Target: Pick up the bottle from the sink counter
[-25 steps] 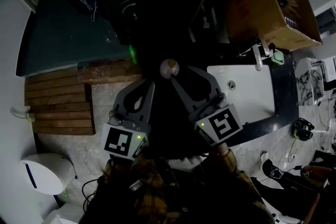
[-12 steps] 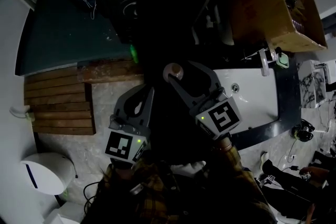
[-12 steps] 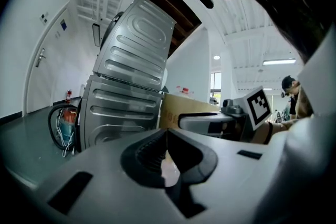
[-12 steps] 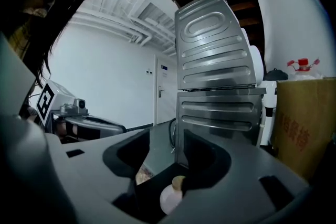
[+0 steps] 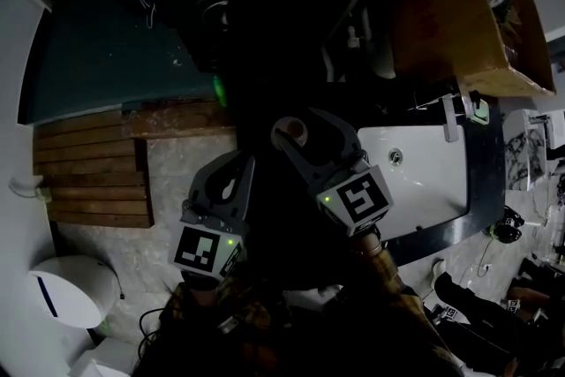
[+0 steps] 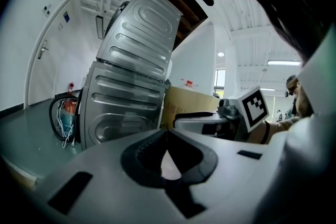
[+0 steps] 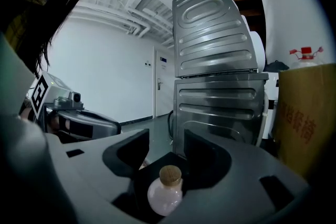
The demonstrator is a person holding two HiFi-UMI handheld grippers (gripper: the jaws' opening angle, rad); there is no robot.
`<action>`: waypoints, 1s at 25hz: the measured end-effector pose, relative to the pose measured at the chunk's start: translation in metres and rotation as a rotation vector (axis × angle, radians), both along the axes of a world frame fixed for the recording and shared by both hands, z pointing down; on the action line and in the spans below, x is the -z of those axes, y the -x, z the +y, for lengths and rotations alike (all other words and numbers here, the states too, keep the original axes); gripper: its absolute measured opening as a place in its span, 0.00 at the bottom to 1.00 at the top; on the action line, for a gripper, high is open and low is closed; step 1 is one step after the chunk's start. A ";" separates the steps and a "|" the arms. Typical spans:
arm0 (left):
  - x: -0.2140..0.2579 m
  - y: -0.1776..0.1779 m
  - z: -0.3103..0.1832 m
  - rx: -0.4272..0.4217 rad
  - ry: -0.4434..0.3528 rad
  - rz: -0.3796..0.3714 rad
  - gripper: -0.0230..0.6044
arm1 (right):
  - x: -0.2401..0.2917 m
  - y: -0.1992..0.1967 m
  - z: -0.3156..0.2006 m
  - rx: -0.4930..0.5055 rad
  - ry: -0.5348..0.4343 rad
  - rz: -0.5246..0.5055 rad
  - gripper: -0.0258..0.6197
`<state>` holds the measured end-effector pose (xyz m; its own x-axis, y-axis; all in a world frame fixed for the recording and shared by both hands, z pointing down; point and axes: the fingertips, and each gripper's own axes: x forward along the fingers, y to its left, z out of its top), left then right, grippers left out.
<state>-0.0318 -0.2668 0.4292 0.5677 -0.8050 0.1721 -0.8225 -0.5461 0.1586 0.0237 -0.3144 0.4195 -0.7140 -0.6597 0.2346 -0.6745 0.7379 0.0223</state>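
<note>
The small round pink cork-stoppered bottle [image 7: 165, 194] stands upright between the spread fingers [image 7: 128, 152] of the right gripper [image 7: 167, 144], which have just been opening; the left gripper [image 6: 168, 139], fingers together, hangs to its left.

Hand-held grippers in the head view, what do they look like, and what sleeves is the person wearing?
Both the left hand-held gripper and the right hand-held gripper are grey with curved, dark-lined jaws. Each carries a marker cube with a black-and-white square pattern and a green light. The sleeves are dark plaid.
</note>
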 end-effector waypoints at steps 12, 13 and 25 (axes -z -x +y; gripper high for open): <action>-0.031 -0.015 -0.016 -0.018 0.011 -0.002 0.07 | -0.054 0.009 -0.015 0.010 0.054 0.021 0.35; -0.032 -0.017 -0.016 -0.021 0.011 0.002 0.07 | -0.057 0.009 -0.015 0.010 0.055 0.021 0.35; -0.046 -0.011 -0.013 -0.002 0.052 -0.003 0.07 | -0.078 0.004 -0.023 -0.015 0.050 0.036 0.34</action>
<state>-0.0212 -0.2796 0.4750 0.5685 -0.7938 0.2159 -0.8221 -0.5387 0.1843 0.0201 -0.3374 0.4980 -0.6950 -0.6569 0.2925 -0.6846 0.7289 0.0103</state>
